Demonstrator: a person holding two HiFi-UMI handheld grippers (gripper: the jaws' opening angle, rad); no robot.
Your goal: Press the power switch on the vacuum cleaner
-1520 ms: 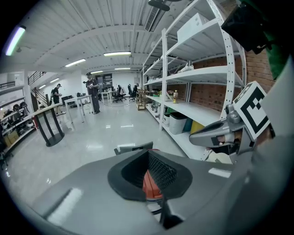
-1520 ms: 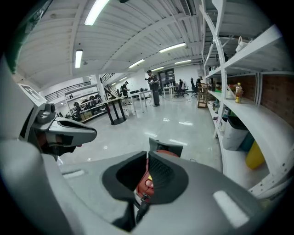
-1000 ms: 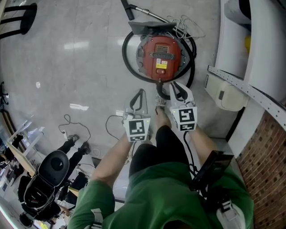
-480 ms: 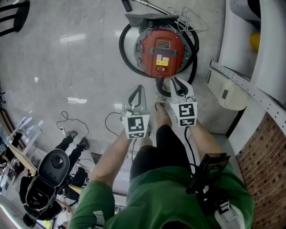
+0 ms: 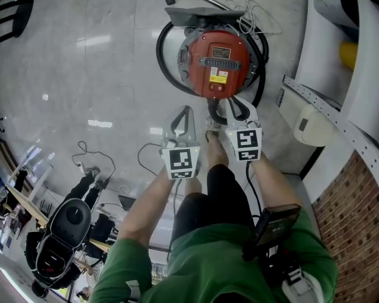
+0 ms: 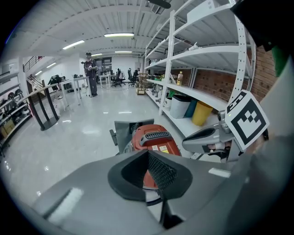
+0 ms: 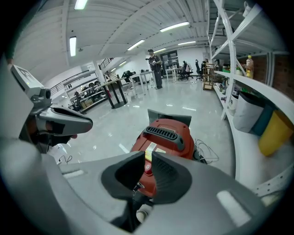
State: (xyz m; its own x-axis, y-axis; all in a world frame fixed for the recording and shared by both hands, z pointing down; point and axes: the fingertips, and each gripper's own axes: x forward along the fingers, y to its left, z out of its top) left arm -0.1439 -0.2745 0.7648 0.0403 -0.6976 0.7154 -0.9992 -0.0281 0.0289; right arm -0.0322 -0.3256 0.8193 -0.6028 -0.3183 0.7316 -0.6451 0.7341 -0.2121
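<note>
A round red vacuum cleaner (image 5: pixel 216 62) stands on the grey floor, with a black hose (image 5: pixel 161 59) looped around it. A black vented handle crosses its top, and a small round button (image 5: pixel 217 87) sits near its front edge. My right gripper (image 5: pixel 233 105) hovers just short of that front edge, jaws shut and empty. My left gripper (image 5: pixel 186 112) is held to the left of it, a little farther back, also shut on nothing. The vacuum (image 6: pixel 156 140) shows beyond the tips in the left gripper view and sits straight ahead in the right gripper view (image 7: pixel 167 137).
White shelving (image 5: pixel 331 71) with a yellow bin (image 5: pixel 350 54) runs along the right. A tangle of white cord (image 5: pixel 257 18) lies behind the vacuum. Loose cables (image 5: pixel 89 160) and a black machine (image 5: pixel 65 237) are at the lower left. The person's foot (image 5: pixel 213 142) stands between the grippers.
The head view has tipped forward a little, so the vacuum sits higher in the picture. Both grippers have crept slightly toward it and stay shut.
</note>
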